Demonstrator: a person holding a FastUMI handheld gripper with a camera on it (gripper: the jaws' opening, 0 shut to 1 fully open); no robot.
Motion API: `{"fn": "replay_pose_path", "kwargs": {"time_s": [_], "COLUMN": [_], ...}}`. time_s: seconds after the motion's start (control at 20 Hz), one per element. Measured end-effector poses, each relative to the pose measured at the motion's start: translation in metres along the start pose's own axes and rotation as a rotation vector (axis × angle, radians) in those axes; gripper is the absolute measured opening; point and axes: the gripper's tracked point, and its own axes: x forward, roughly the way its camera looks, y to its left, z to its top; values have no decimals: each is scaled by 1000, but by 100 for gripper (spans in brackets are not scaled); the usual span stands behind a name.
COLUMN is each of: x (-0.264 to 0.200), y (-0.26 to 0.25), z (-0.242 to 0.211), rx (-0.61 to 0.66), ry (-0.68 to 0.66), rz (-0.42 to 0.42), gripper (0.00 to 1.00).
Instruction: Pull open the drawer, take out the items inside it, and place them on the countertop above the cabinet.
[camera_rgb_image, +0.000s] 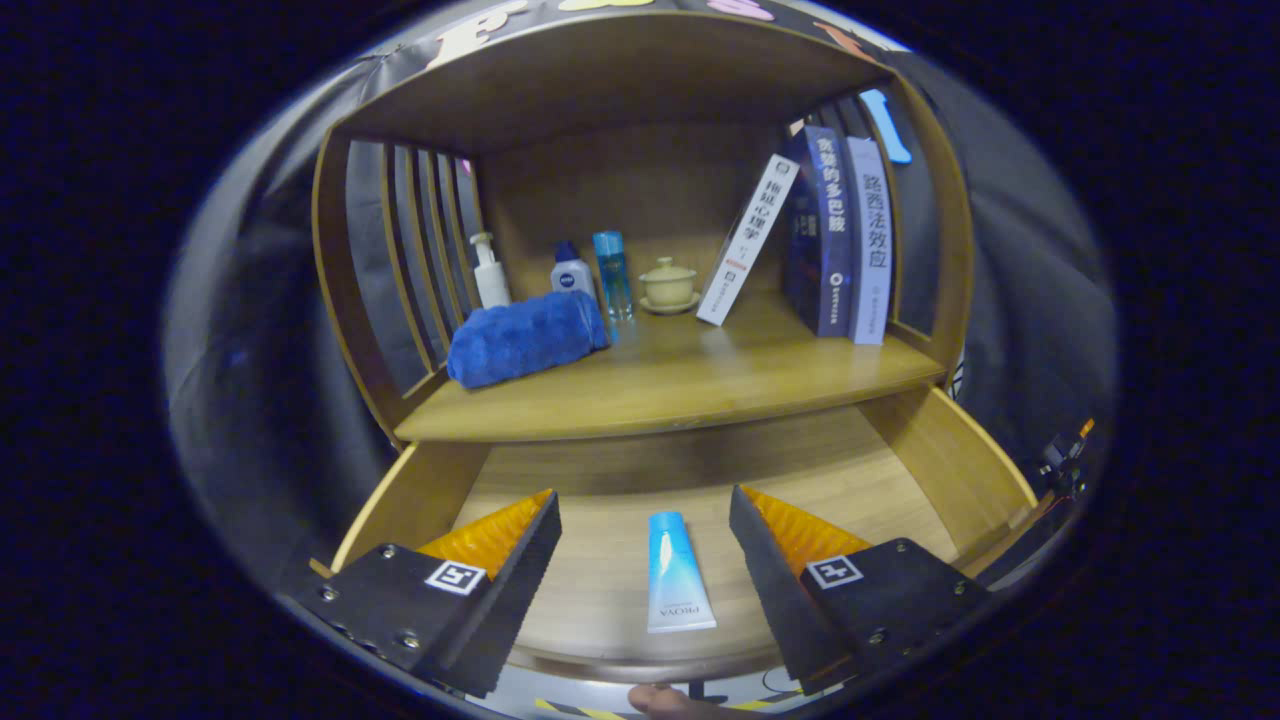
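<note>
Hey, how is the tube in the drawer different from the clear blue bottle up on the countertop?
The tube lies flat on the open drawer's floor, between the fingers of the open hand-held gripper; the blue bottle stands upright on the countertop, beyond them. The tube is opaque, fading from blue to white; the bottle is see-through blue. The tube lies alone; the bottle stands among other containers behind a blue towel. Both are slim and bluish.
</note>
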Motion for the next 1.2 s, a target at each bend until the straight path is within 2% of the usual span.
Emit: {"fn": "replay_pose_path", "kwargs": {"time_s": [0.25, 0.5, 0.7, 0.9, 1.2], "x": [-52, -102, -124, -125, -96], "y": [5, -1, -8, -7, -11], "z": [5, -1, -16, -51, -109], "rx": [-71, -121, -158, -196, -143], "ry": [-53, -156, -239, -293, -262], "rz": [23, -11, -33, -15, -20], "gripper": [100, 100, 100, 100, 99]}}
